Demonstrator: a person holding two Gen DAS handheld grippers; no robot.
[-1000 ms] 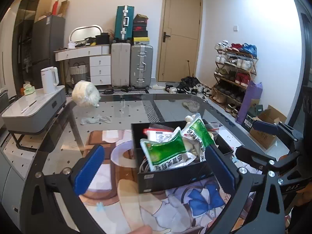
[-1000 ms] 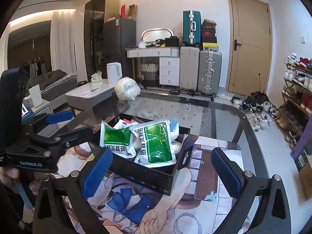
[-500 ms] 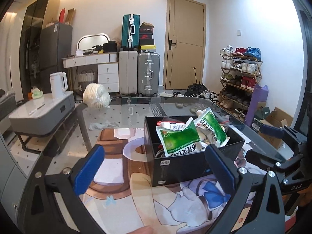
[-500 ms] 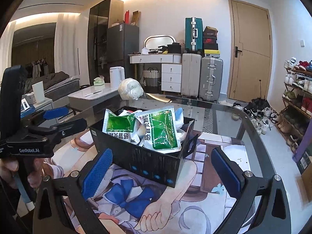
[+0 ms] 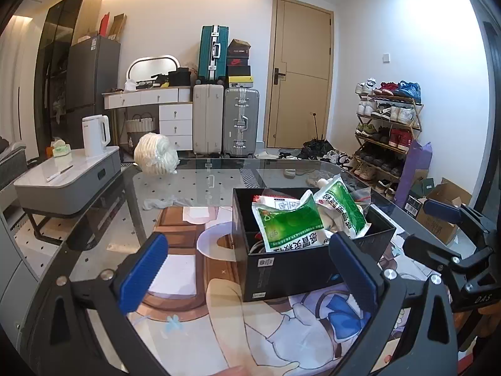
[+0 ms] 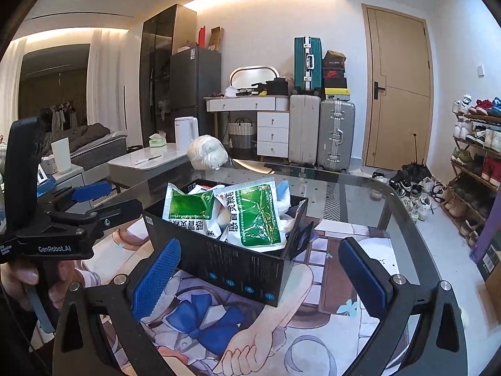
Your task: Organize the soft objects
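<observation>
Two grippers, left gripper (image 5: 247, 269) and right gripper (image 6: 258, 269), both hover low in frame with fingers wide and empty, probably lining up on the black box (image 6: 231, 263) on the desk (image 6: 360, 194). Box sits mid-frame, stuffed: two green sachets (image 6: 258, 216) propped upright over white soft items. White bundle (image 6: 207, 156) sits apart, upper middle at the desk's far edge, likely next to sort.

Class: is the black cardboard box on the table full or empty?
Full: green-and-white soft packets stick up above the black cardboard box rim.

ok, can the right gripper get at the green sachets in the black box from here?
Probably yes: right gripper is open, green sachets stick up above the black box rim, uncovered; only its near wall lies between.
</observation>
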